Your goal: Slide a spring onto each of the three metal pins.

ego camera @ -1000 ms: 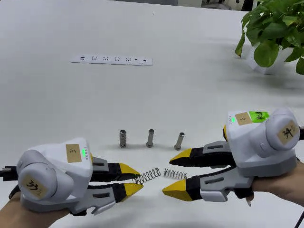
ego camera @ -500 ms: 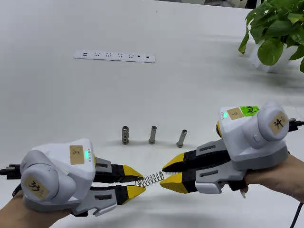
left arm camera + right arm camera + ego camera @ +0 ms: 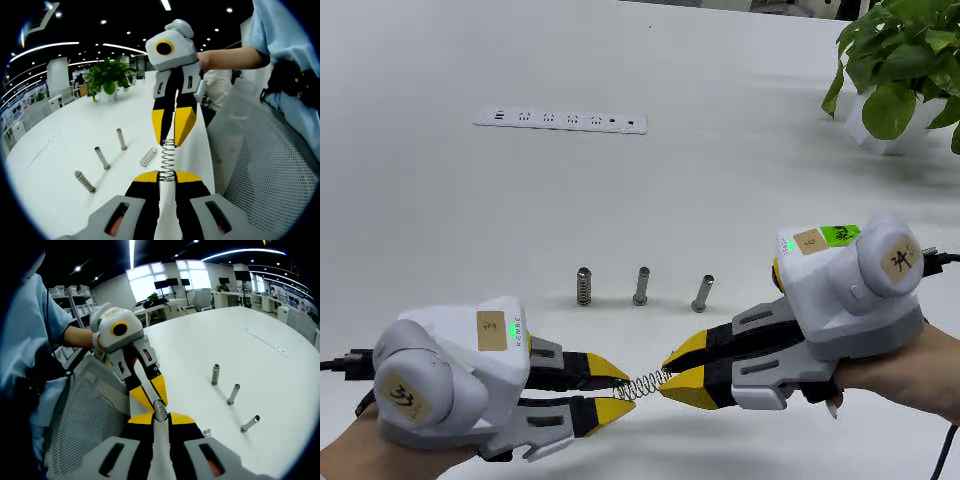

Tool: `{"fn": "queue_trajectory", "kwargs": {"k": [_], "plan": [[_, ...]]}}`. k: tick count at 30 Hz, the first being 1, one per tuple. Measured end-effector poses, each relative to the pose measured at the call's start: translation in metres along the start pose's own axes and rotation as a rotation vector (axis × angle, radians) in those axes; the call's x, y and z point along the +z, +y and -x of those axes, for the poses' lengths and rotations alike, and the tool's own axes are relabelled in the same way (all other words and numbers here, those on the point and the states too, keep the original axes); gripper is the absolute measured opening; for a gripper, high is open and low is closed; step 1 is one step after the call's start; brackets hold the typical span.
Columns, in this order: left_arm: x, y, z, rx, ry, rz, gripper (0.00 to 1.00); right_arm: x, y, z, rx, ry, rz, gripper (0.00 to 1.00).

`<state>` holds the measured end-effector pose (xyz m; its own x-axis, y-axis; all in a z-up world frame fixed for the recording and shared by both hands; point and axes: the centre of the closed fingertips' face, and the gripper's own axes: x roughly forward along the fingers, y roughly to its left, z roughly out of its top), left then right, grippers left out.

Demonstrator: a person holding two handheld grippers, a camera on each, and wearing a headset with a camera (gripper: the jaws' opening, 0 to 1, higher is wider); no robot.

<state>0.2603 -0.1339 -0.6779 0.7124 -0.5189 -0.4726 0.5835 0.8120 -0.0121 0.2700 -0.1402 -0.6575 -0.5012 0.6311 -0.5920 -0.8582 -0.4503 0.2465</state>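
Closest to you, one spring (image 3: 642, 383) hangs in the air between both tools. Your left gripper (image 3: 620, 390) has its jaws pinched on the spring's left end, and your right gripper (image 3: 665, 373) is clamped on its right end, so neither is free. Held at both ends like this, the coil stays straight and cannot roll or flick away. It reads as a hand-over or a re-grip, meant to leave one open end clear to meet a pin. Just beyond the held coil, in the left gripper view, a loose spring (image 3: 148, 156) lies flat on the table (image 3: 440, 250), near enough to fetch next. Farther off, the three pins stand in a row, well apart from your jaws. The left pin (image 3: 584, 272) carries a seated spring (image 3: 584, 291), so that one looks done. The middle pin (image 3: 641, 285) and the right pin (image 3: 701, 293) are bare, and the right one appears to lean rightward, though I cannot tell how much of that is the camera angle. Judging by that, about a third of the job is finished. At the far side, a power strip (image 3: 560, 120) lies to the left and a plant (image 3: 900, 60) sits in the right corner, both out of your way.
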Motion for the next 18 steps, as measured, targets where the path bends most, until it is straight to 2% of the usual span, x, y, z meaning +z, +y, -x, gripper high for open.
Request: {"fn": "queue_trajectory", "kwargs": {"k": [6, 18], "plan": [[0.002, -0.001, -0.004, -0.008, 0.003, 0.007, 0.09, 0.009, 0.005, 0.001, -0.006, 0.018, 0.047, 0.12], [0.003, -0.003, -0.011, -0.017, 0.013, 0.011, 0.09, 0.013, 0.009, 0.000, -0.016, 0.066, 0.119, 0.12]]}}
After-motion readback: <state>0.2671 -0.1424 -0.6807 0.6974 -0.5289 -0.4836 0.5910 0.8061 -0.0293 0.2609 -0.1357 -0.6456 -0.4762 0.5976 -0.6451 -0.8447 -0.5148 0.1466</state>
